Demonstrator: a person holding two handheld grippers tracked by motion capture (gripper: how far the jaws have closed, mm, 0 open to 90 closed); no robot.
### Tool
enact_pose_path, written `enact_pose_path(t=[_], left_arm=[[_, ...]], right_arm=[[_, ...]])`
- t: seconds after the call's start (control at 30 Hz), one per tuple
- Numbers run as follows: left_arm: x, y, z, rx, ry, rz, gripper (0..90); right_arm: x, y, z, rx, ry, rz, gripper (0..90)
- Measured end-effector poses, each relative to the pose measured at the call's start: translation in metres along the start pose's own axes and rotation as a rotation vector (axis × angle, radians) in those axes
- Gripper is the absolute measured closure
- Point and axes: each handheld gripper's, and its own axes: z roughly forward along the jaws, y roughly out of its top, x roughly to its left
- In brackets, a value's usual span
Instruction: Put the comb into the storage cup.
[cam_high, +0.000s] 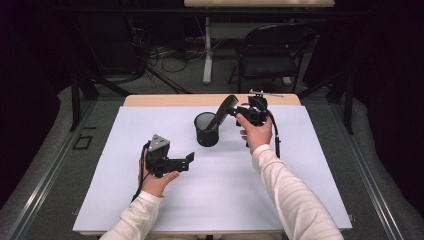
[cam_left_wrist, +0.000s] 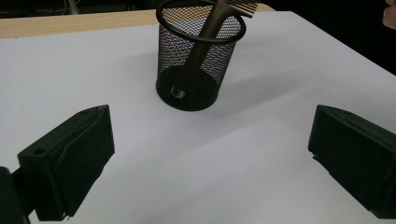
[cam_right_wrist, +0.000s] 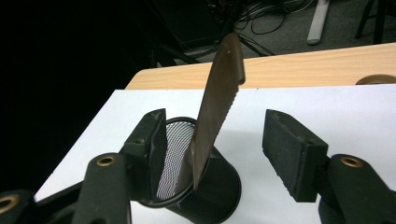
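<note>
A black mesh cup (cam_high: 206, 130) stands on the white sheet near the back middle of the table. A brown comb (cam_high: 223, 111) leans in it, handle down, teeth end sticking out to the upper right. My right gripper (cam_high: 235, 112) is held beside the cup's top, open. In the right gripper view the comb (cam_right_wrist: 217, 107) rises between the two pads with a gap on each side, above the cup (cam_right_wrist: 210, 186). My left gripper (cam_high: 190, 159) hovers low at the front left, open and bare, pointing at the cup (cam_left_wrist: 196, 65) and comb (cam_left_wrist: 205, 42).
A white sheet (cam_high: 215, 190) covers most of the wooden table (cam_high: 150, 100). Behind the table stand a black folding chair (cam_high: 270, 50) and a white table leg (cam_high: 207, 50), with cables on the floor. A small metal object (cam_high: 265, 93) lies at the back edge.
</note>
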Motion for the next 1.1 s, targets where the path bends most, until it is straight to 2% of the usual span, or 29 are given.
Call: enact_pose_path(t=[0.17, 0.27, 0.73, 0.77, 0.9, 1.1], left_arm=[[0.0, 0.0, 0.0, -0.003, 0.0, -0.003, 0.6], [0.0, 0.0, -0.001, -0.004, -0.001, -0.003, 0.6], [0.002, 0.001, -0.003, -0.007, -0.003, -0.005, 0.6], [0.002, 0.002, -0.003, -0.007, 0.0, -0.007, 0.6], [0.003, 0.002, -0.004, -0.009, -0.002, -0.01, 0.6], [0.003, 0.003, -0.005, -0.009, -0.005, -0.006, 0.6]], right_arm=[[0.0, -0.003, -0.003, -0.007, -0.013, 0.002, 37.0], [-0.001, -0.006, -0.004, -0.013, -0.058, -0.041, 28.5], [0.003, -0.008, -0.014, -0.011, -0.066, -0.12, 16.4], [0.006, -0.009, -0.014, 0.006, -0.094, -0.131, 15.1], [0.009, -0.011, -0.014, 0.045, -0.111, -0.161, 13.9], [0.014, -0.013, -0.018, 0.054, -0.083, -0.194, 10.3]])
